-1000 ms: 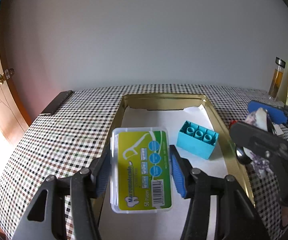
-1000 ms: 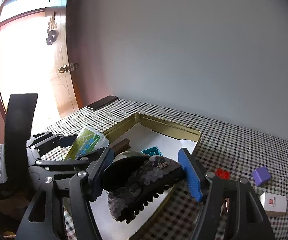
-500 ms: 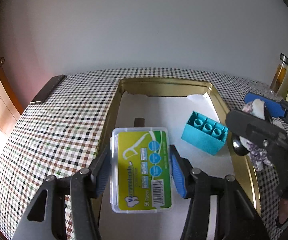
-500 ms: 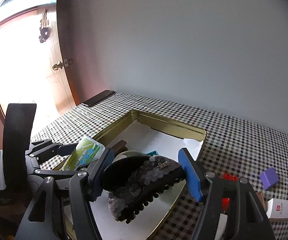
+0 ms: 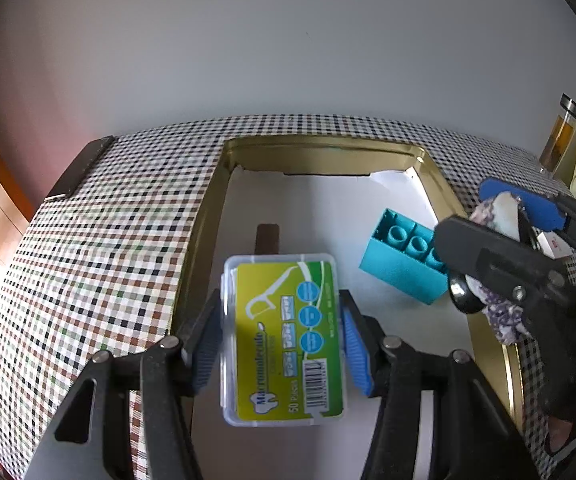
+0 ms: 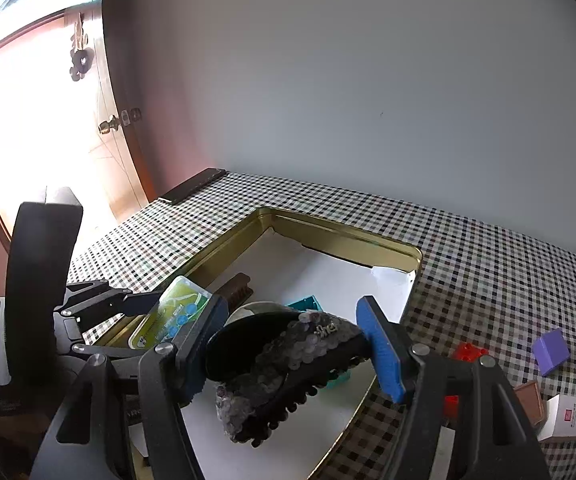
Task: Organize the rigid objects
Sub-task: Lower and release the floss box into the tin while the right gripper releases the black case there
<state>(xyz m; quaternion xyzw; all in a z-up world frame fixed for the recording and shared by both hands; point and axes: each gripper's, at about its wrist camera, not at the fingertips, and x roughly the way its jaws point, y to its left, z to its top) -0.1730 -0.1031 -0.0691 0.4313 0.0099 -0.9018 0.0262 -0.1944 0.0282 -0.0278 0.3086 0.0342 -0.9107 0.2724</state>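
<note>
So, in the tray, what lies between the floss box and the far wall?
A small brown block, then bare white liner up to the tray wall. The left wrist view shows this best.

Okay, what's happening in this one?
A person is tidying small items into a gold tin tray lined with white paper, a handheld gripper in each hand. The left gripper is clamped on a green box of dental floss picks, held over the tray. The right gripper is clamped on a sequined hair claw clip, also above the tray. A teal toy brick already lies inside. A purple block and a small white box still sit on the checked tablecloth.
</note>
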